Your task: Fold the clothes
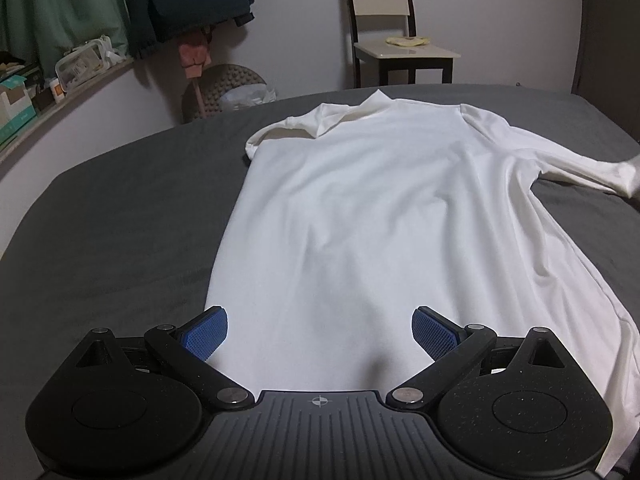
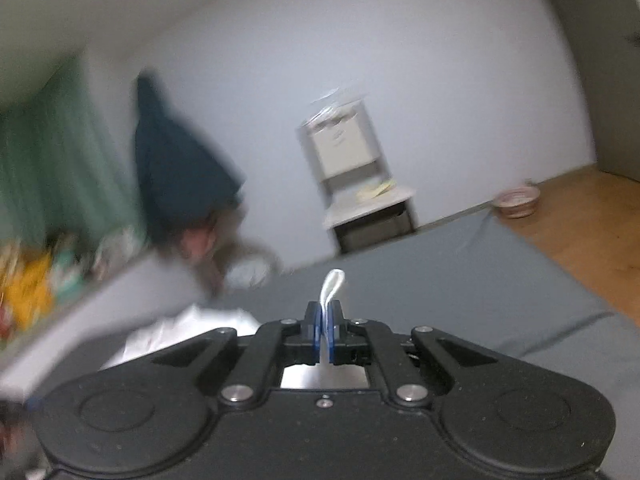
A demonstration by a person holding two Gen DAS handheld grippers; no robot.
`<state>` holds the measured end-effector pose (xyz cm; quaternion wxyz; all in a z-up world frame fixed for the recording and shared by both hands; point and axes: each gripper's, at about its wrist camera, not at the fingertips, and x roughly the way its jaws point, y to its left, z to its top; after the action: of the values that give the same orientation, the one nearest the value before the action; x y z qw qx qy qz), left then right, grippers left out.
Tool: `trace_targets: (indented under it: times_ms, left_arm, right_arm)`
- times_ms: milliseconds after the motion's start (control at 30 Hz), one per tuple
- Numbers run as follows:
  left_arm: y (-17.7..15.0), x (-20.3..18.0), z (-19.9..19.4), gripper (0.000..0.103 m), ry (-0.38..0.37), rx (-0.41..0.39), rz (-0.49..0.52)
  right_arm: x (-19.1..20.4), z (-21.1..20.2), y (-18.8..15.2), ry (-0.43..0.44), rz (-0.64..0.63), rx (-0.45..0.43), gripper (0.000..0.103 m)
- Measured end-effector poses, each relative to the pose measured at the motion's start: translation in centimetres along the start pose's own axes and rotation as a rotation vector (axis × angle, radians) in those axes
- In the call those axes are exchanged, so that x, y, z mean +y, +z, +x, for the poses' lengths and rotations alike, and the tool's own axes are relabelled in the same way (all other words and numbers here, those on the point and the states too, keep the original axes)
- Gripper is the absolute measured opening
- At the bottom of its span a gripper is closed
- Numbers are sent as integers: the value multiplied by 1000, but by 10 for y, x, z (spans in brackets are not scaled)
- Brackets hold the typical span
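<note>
White shirt [image 1: 360,200] spread flat on grey bed [image 1: 120,220], collar far, hem near. Left gripper [image 1: 320,334] gaping wide over hem, empty. Right gripper [image 2: 326,320] clamped on a pinch of white cloth, right side, likely sleeve.

White shirt [image 1: 360,208] lies flat, one sleeve out

The white shirt [image 1: 360,208] is cut off at the left wrist view's right edge. In the right wrist view the windowsill clutter [image 2: 36,276] is smeared, perhaps boxes.
</note>
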<state>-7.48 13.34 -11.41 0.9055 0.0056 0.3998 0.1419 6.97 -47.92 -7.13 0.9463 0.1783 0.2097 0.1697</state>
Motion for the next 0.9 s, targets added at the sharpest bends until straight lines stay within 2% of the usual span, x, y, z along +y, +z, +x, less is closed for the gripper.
trace_targets:
  times_ms: [33, 133, 200, 267, 367, 400, 467, 500, 533, 600, 667, 767, 833, 900]
  left_arm:
    - [0, 0, 1, 99, 0, 3, 2]
    - [0, -1, 1, 99, 2, 4, 8]
    - [1, -2, 2, 99, 5, 5, 12]
    - [1, -3, 2, 99, 10, 7, 15]
    - [2, -4, 3, 99, 14, 8, 17]
    - [2, -4, 3, 99, 15, 11, 19]
    - [1, -5, 6, 99, 19, 21, 24]
    - [1, -5, 7, 99, 21, 25, 28]
    - [1, -6, 8, 99, 22, 29, 32]
    - [1, -7, 8, 99, 20, 28, 41]
    - [1, -9, 8, 99, 18, 27, 50]
    - [0, -11, 7, 99, 16, 25, 61]
    - [-1, -12, 6, 99, 14, 25, 69]
    - [-2, -13, 6, 99, 17, 27, 76]
  right_arm:
    - [-2, 0, 3, -18, 36, -22, 4]
    - [-35, 40, -8, -289, 65, 110, 4]
    - [-57, 66, -23, -396, 50, 200, 4]
    - [-71, 82, -34, -466, 34, 257, 1]
    - [-90, 86, -45, -534, 105, 255, 4]
    - [-97, 82, -47, -508, 151, 231, 4]
    - [-107, 69, -50, -423, 271, 178, 39]
    - [-109, 62, -50, -390, 311, 145, 45]
    - [-111, 55, -50, -356, 346, 114, 46]
    - [-111, 42, -51, -288, 337, 96, 46]
    - [-101, 35, -51, -268, 191, 132, 46]
    - [-81, 36, -54, -246, -78, 249, 45]
    - [-72, 41, -57, -230, -165, 303, 45]
    - [-67, 42, -48, -216, -110, 276, 46]
